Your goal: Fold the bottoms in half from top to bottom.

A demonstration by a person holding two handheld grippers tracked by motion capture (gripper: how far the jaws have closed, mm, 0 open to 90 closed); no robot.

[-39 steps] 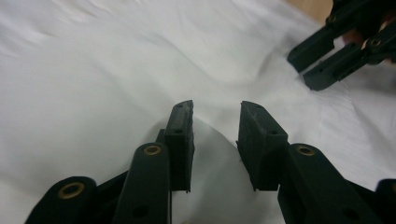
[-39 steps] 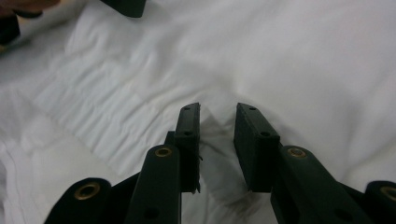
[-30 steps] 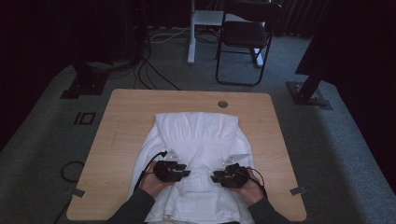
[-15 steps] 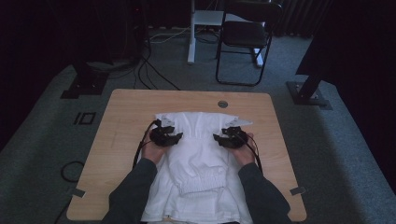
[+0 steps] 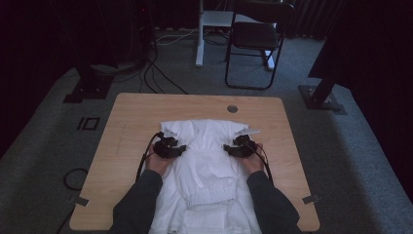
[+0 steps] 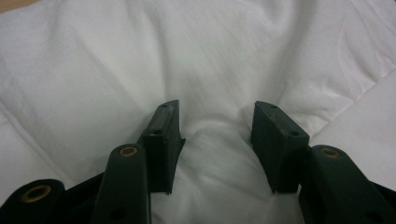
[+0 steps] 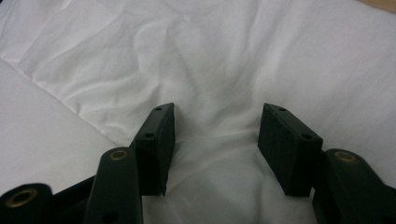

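High view: white garment (image 5: 207, 168) lay spread on table (image 5: 131, 109), centre to near edge, elastic waistband approx. mid-cloth, far part bunched. Left gripper (image 5: 181, 149) and right gripper (image 5: 226, 149) sat on the cloth at either side of its narrow middle, tips facing inward.

Left gripper view: jaws had just been opening, stood approx. half wide, a low ridge of fabric between them, pads not pressing. Right gripper view: same, jaws just opened, part wide, loose cloth between, no grip.

Assessment: garment (image 6: 93, 70) looked light, soft, limp, wrinkle-prone; no stiffness, won't hold shape. Thin layers likely slip from a shallow pinch. Recommend taking hold at seams or waistband, both sides together, w/ deep bite.
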